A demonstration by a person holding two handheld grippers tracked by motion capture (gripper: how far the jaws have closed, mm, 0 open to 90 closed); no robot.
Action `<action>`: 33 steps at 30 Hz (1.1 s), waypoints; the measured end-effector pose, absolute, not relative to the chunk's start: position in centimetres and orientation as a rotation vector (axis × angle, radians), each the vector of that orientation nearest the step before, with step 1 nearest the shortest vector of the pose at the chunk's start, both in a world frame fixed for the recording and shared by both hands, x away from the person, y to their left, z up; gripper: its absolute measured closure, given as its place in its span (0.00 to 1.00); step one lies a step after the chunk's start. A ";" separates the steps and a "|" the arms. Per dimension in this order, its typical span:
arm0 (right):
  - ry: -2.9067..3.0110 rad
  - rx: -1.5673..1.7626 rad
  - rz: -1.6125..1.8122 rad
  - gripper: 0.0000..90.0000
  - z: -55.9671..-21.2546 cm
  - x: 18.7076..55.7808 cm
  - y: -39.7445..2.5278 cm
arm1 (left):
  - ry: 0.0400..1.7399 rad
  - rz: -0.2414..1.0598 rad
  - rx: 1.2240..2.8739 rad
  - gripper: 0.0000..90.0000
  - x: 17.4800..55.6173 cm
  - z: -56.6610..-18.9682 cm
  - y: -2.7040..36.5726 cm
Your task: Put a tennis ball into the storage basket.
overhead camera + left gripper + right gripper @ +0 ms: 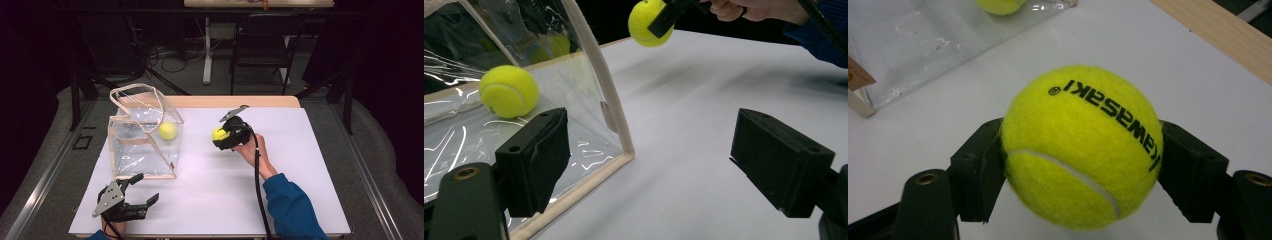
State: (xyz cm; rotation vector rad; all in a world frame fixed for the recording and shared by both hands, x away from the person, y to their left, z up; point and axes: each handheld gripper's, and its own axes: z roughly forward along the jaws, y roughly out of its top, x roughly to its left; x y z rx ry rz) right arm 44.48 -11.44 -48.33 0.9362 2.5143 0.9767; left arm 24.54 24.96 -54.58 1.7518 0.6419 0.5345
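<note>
White sheeting covers the table (280, 190), with a dark room, a chair (262, 42) and cables behind it. Above that surface, the tennis ball (1082, 147) sits squarely between the two black jaws of the right gripper (223, 135), which press on its opposite sides; black lettering runs across its top in the right gripper view. It hangs clear of the sheet, right of the clear plastic bag (142, 135). That bag stands open with a beige trim, and a second tennis ball (167, 131) lies inside it near the right wall. At the near left edge, the left gripper (145, 187) rests just in front of the bag, its jaws spread wide around nothing.
</note>
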 end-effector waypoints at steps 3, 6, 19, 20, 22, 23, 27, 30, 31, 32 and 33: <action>2.507 0.925 0.985 0.30 -47.8 44.3 -11.4 | 0.644 0.537 1.751 0.18 24.6 -54.6 25.0; 2.502 0.922 0.989 0.30 -47.4 44.2 -11.4 | 0.641 0.534 1.750 0.18 24.6 -54.5 24.9; 2.499 0.890 1.007 0.29 -46.2 43.8 -11.2 | 0.644 0.537 1.745 0.18 24.6 -54.5 25.0; 2.497 0.895 1.011 0.30 -46.0 43.8 -11.2 | 0.644 0.537 1.745 0.18 24.6 -54.5 25.0; 2.493 0.887 1.012 0.30 -45.8 43.7 -11.2 | 0.644 0.538 1.749 0.18 24.6 -54.6 25.0; 2.490 0.886 1.015 0.30 -45.7 43.7 -11.2 | 0.643 0.537 1.751 0.18 24.6 -54.6 25.0; 2.485 0.887 1.019 0.30 -45.5 43.5 -11.4 | 0.639 0.539 1.752 0.18 24.5 -54.6 24.9; 2.483 0.885 1.014 0.30 -45.3 43.4 -11.5 | 0.640 0.534 1.753 0.18 24.5 -54.6 24.9; 2.481 0.882 1.016 0.30 -45.2 43.4 -11.6 | 0.636 0.533 1.752 0.18 24.5 -54.6 24.9; 2.479 0.886 1.018 0.30 -45.1 43.4 -11.6 | 0.635 0.532 1.753 0.18 24.5 -54.6 24.9; 2.478 0.881 1.020 0.30 -45.0 43.4 -11.6 | 0.639 0.532 1.752 0.18 24.5 -54.6 24.9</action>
